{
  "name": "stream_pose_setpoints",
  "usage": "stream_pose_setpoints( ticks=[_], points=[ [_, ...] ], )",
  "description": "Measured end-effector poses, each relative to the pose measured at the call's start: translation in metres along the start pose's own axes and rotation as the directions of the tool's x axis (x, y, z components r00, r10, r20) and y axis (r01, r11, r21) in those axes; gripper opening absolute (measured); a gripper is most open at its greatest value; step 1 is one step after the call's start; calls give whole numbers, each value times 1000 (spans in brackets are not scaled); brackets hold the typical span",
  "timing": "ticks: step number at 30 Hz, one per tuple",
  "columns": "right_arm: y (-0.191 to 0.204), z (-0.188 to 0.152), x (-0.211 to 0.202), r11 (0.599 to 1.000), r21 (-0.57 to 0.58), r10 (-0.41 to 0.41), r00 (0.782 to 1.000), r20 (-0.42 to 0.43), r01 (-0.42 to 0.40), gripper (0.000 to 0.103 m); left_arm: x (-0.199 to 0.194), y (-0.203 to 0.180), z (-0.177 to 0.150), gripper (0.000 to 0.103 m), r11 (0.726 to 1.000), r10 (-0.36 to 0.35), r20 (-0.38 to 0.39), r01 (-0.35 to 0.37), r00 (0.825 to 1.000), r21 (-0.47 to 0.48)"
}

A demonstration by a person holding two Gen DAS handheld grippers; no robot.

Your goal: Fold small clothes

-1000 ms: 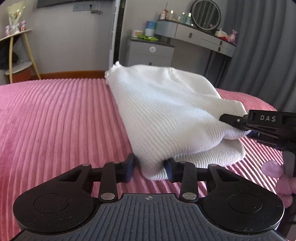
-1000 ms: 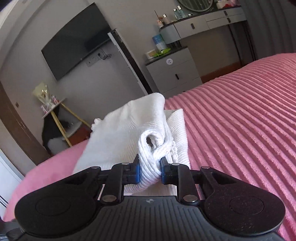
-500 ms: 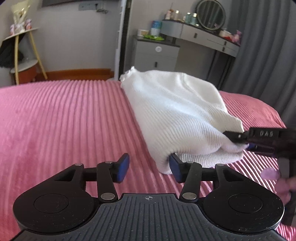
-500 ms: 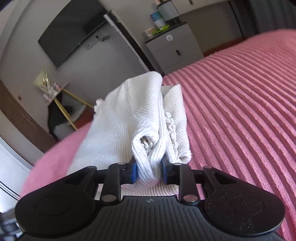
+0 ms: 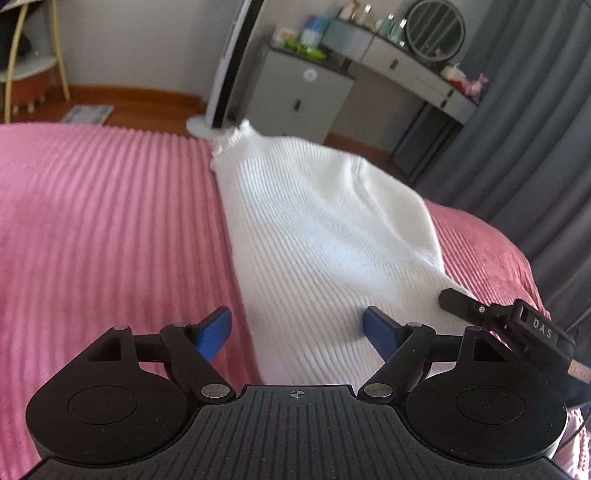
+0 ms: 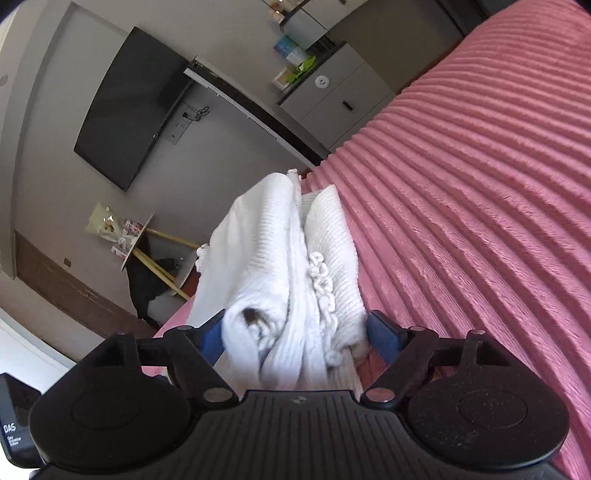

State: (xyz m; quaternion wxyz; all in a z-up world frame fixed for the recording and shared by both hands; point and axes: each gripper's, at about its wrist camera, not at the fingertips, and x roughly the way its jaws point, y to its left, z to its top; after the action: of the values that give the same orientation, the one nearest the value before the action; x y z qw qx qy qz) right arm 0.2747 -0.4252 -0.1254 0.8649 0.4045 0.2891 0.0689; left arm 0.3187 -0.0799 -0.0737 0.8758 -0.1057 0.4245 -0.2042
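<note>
A white ribbed knit garment [image 5: 325, 236] lies folded on the pink ribbed bedspread [image 5: 103, 229]. My left gripper [image 5: 297, 328] is open, its blue pads spread wide over the garment's near edge, not gripping it. My right gripper [image 6: 295, 332] is open too, its pads apart on either side of the bunched, folded end of the garment [image 6: 280, 266]. The right gripper's finger also shows in the left wrist view [image 5: 502, 317] at the garment's right edge.
A grey cabinet [image 5: 299, 92] and a dressing table with a round mirror [image 5: 436, 33] stand beyond the bed. A white floor fan pole [image 5: 229, 66] rises behind the garment. Grey curtains [image 5: 535, 129] hang at the right. A wall television [image 6: 129, 107] shows in the right wrist view.
Both grippers have opened and let go of the garment. The left gripper rose and tilted down over the garment. The folded garment now rests on the bed.
</note>
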Motion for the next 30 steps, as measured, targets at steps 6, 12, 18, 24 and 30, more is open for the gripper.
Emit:
stream_pose_setpoints(
  ticks=[6,12,18,24,30],
  points=[
    [-11,0,19,997,39,62,997,34,-64,78,35,8,15,89,997,-48,-38,46,998,-67],
    [-16,-3,23,996,38,75,996,44,-77,55,55,12,20,84,988,-50,-42,44,998,-145],
    [-10,-9,25,998,14,64,996,61,-65,64,57,3,21,85,997,-12,-56,8,998,-76],
    [-3,-15,27,999,-29,45,997,64,-43,65,68,6,25,95,996,-38,-103,29,994,-88],
    [-6,-16,24,999,-3,49,996,73,-49,52,61,-7,23,76,1000,-7,-78,5,997,-29]
  ],
)
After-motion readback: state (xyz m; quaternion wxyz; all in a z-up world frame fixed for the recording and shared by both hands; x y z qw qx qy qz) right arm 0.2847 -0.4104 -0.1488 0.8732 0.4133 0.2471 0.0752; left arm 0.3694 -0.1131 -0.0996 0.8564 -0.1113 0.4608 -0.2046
